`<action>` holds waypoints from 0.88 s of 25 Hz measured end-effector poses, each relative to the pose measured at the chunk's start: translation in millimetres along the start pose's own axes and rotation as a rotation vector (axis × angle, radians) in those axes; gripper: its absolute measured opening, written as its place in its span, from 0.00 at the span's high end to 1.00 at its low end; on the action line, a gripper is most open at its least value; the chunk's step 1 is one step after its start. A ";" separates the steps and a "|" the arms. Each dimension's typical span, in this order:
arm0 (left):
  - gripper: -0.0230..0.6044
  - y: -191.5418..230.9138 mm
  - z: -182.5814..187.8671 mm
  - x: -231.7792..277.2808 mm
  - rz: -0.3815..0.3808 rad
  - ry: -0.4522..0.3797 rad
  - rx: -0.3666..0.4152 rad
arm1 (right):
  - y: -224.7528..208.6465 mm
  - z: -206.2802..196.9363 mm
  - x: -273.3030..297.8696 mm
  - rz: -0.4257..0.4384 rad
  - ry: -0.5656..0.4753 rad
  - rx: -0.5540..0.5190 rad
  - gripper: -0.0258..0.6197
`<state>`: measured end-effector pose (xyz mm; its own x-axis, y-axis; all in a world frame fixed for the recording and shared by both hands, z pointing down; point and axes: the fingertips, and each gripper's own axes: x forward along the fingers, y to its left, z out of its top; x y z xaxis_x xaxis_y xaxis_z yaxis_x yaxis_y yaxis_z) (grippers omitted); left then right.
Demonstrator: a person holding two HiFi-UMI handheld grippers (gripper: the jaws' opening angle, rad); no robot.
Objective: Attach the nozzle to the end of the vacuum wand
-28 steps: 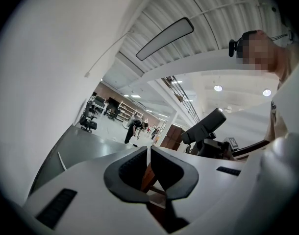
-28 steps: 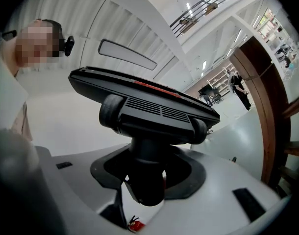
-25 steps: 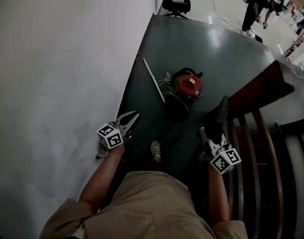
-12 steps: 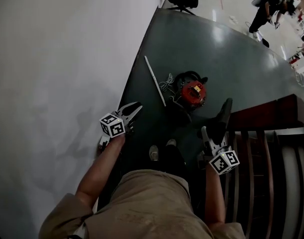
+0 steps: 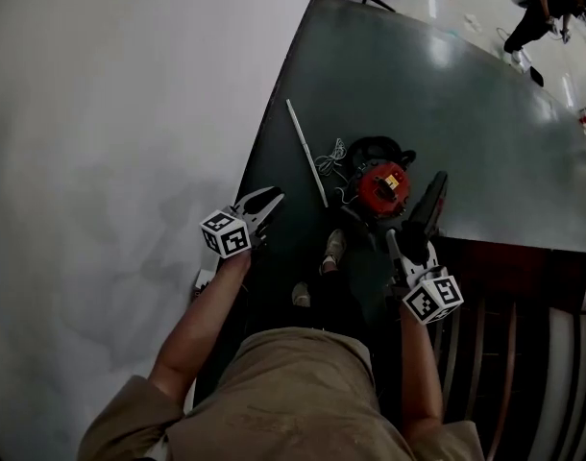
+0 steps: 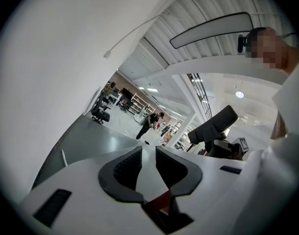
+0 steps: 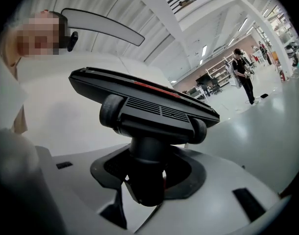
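Step in hand: bringing nozzle [image 7: 149, 109] to wand [image 5: 305, 152]. Judged early, as the two parts are well apart.
Right gripper [image 7: 147, 173]: fingers clamped on the nozzle's round neck, with the wide head crosswise beyond them.
Left gripper [image 6: 148, 151]: fingers a narrow gap apart, nothing between them.
Wand: lies flat on the dark floor at the foot of the wall, left of the red vacuum [image 5: 383, 185]. Which end takes the nozzle cannot be told from here.
Advice, left: open wider, take the wand close to its free end, lift that end clear of the floor and hold it steady.
Advice, right: line the neck up with the tube's axis before contact, then push straight on without rocking.
Risk: the wide head may lever the round neck round in the grip, so check alignment just before seating.
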<state>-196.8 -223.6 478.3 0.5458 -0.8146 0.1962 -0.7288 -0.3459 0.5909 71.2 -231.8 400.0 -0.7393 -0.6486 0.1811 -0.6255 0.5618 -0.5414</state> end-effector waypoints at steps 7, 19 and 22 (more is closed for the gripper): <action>0.84 47.6 31.9 64.6 0.071 -0.001 -0.044 | -48.9 34.6 87.0 0.038 0.070 -0.008 0.67; 0.76 147.9 3.5 165.1 0.177 0.092 -0.124 | -165.7 49.4 184.0 0.060 0.096 -0.013 0.67; 0.75 184.8 -25.0 196.0 0.209 0.149 -0.178 | -203.3 36.2 207.1 0.040 0.100 0.011 0.67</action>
<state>-214.2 -435.6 645.5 0.4559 -0.7778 0.4326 -0.7549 -0.0805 0.6508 54.3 -498.9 517.8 -0.7852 -0.5711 0.2394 -0.5924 0.5803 -0.5589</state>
